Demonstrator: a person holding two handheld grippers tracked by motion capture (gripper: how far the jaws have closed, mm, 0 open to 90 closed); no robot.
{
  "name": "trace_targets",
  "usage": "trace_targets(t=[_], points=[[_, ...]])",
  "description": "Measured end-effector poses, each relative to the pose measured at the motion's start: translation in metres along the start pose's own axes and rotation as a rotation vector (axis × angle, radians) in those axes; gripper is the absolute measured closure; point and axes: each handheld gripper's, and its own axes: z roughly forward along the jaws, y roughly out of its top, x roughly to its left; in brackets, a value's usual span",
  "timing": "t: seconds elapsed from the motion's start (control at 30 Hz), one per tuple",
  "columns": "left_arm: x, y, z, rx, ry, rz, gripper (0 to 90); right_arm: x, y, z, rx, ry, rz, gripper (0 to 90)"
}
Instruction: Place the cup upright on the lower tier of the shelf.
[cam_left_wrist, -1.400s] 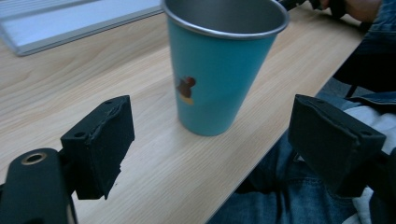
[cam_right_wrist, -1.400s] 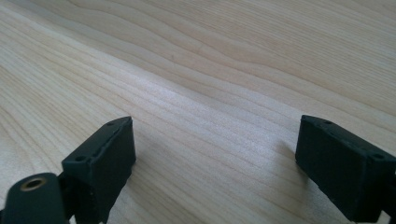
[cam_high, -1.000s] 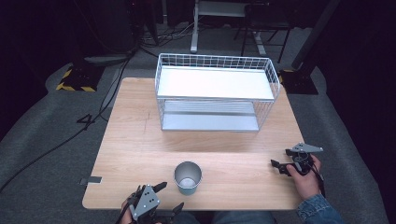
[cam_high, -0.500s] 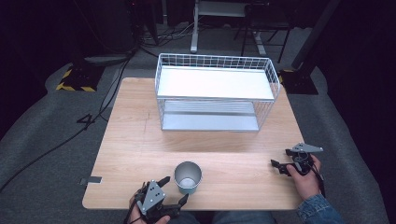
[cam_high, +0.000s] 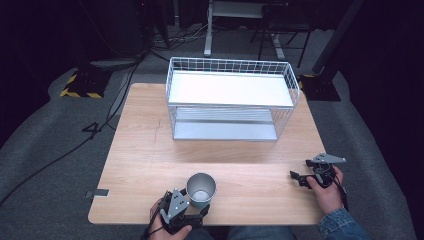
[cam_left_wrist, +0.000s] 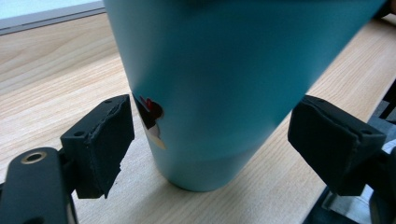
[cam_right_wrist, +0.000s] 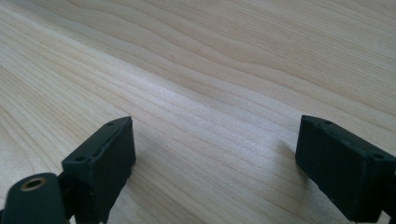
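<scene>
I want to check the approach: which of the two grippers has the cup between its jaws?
The left gripper: its open jaws flank the teal cup. The right gripper has bare table between its jaws.

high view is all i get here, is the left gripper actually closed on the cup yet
Observer: No. In the left gripper view the left gripper is open, its pads on either side of the teal cup with gaps showing.
Operator: anything on the cup's side
Observer: A small red, white and black sticker sits low on its wall, near the left pad.
Operator: and the right gripper
Observer: The right gripper is open over bare wooden table, with nothing between its jaws.
</scene>
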Motion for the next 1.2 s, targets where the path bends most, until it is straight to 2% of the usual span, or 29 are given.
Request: trace_targets(t=[0.23,0.4,0.47,0.53,0.83,1.03,1.2], points=[[-0.001,0.0,0.009,0.039,0.014,-0.02,15.7,0.0,0.0,0.0,0.0,0.0,0.0,12.4],[-0.001,0.001,0.013,0.052,0.016,-0.011,16.4,0.0,0.0,0.0,-0.001,-0.001,0.0,12.4],[-0.001,0.001,0.015,0.056,0.02,-0.014,18.4,0.0,0.0,0.0,-0.001,-0.001,0.0,12.4],[0.0,0.0,0.015,0.066,0.023,0.003,23.0,0.0,0.0,0.0,0.0,0.0,0.0,12.4],[0.0,0.001,0.015,0.071,0.017,-0.014,23.8,0.0,0.0,0.0,-0.001,-0.001,0.0,12.4],[0.002,0.002,0.014,0.08,0.019,-0.003,24.1,0.0,0.0,0.0,-0.001,-0.001,0.001,12.4],[0.004,0.002,0.013,0.08,0.021,-0.013,24.1,0.0,0.0,0.0,0.0,0.0,0.0,12.4]])
